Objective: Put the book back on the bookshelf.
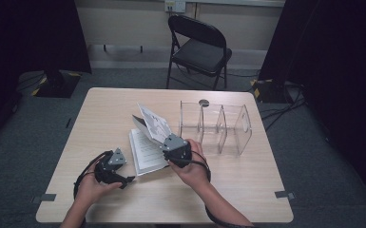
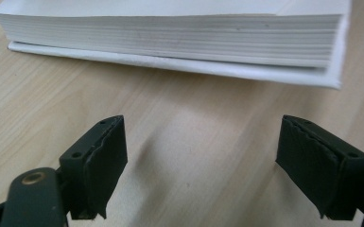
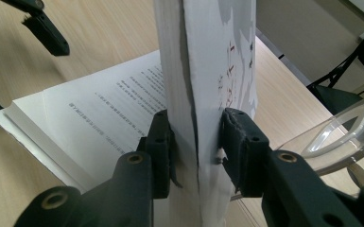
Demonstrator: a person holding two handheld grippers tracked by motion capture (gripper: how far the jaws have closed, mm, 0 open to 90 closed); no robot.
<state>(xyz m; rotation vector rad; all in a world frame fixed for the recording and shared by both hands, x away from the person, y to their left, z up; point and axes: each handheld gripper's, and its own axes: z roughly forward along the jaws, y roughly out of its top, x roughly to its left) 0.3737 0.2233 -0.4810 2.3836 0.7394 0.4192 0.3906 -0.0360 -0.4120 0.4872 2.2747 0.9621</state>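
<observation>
An open white book [image 1: 145, 151] lies on the wooden table [image 1: 123, 102], its printed pages facing up. My right gripper [image 1: 170, 141] is shut on the book's front cover and a few pages [image 3: 203, 71], holding them raised over the rest of the book. The printed page [image 3: 108, 101] shows below the jaws in the right gripper view. My left gripper [image 1: 129, 179] is open, low over the table just left of the book. Its jaws stand wide apart, facing the book's page edge [image 2: 170, 40], with bare wood between them.
A clear plastic divided rack [image 1: 216, 127] stands just right of the book; its edge [image 3: 335, 137] shows in the right gripper view. A black folding chair [image 1: 197, 50] stands beyond the table's far edge. Dark curtains hang at both sides.
</observation>
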